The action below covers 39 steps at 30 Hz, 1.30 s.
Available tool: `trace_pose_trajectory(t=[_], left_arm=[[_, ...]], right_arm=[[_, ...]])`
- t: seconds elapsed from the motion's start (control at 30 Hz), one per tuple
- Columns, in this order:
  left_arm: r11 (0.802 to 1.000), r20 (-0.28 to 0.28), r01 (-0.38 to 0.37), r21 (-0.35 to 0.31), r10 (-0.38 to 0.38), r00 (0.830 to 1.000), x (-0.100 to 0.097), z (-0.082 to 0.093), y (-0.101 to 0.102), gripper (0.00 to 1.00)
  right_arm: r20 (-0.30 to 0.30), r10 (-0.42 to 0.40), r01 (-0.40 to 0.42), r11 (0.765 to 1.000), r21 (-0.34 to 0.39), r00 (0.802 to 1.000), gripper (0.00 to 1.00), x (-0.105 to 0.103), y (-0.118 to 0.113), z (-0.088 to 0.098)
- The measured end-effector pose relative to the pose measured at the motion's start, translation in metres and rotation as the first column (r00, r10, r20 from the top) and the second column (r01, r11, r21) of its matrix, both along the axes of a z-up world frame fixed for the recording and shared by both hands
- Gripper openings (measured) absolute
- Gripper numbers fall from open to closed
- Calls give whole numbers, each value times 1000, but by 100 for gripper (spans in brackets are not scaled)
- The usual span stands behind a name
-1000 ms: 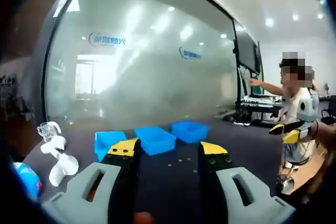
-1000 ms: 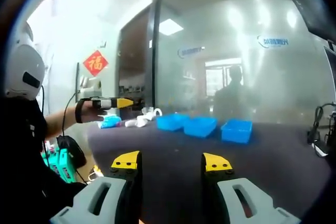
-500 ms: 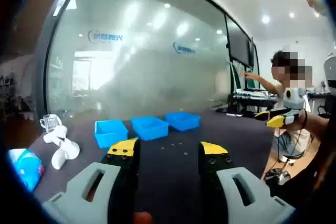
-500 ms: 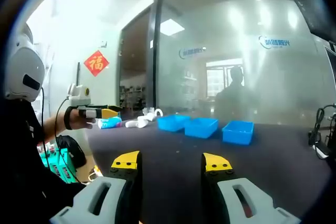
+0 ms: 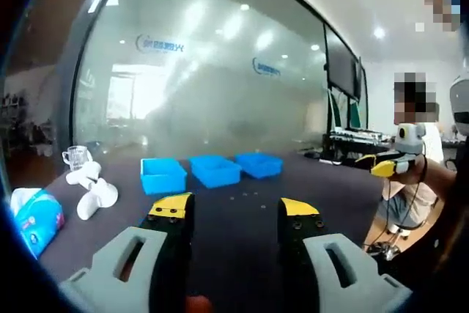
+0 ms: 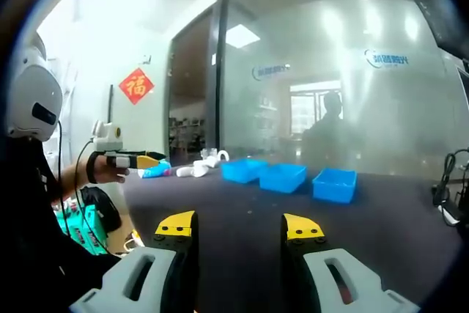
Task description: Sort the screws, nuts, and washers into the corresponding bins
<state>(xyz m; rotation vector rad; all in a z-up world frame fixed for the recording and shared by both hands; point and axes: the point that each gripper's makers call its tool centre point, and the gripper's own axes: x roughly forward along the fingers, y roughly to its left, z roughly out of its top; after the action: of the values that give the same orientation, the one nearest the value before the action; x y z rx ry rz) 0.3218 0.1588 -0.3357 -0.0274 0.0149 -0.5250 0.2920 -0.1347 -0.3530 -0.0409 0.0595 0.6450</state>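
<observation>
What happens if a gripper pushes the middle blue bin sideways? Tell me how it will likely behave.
The middle blue bin looks low and wide, so it would probably slide on the dark table rather than tip. It seems thin-walled plastic, likely light. The neighbouring blue bins sit close on either side, so a sideways push may knock one.

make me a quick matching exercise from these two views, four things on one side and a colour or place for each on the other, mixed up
Things:
1. bins
2. tissue pack
3. wall decoration
4. left gripper

Colour or place:
A. red diamond on the white wall
B. yellow-tipped jaws, apart with nothing between
C. three blue ones in a row on the dark table
D. light blue, at the table's left edge in the left gripper view

Pairs: 1-C, 2-D, 3-A, 4-B
</observation>
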Motion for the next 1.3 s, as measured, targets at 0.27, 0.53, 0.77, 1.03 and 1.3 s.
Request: trace_pose_trajectory(t=[0.27,0.53,0.77,1.03,1.3], left_arm=[[999,-10,37,9,-36,999,-5,-4,-8,45],[998,-1,60,29,-60,998,-9,-4,-12,45],[996,-2,70,50,-70,998,-13,-6,-13,45],[997,-9,64,54,-63,998,-14,-7,-8,46],[997,-29,51,62,-50,998,-13,-12,-5,47]], right_arm=[[-6,6,-6,1000,-17,1000,41,2,2,0],[-17,15,-15,999,-39,1000,41,7,3,0],[-45,35,-38,997,-60,998,41,14,-2,-2],[-87,65,-77,986,-150,994,41,25,-6,-8],[-144,122,-151,965,-213,982,41,36,-1,-14]])
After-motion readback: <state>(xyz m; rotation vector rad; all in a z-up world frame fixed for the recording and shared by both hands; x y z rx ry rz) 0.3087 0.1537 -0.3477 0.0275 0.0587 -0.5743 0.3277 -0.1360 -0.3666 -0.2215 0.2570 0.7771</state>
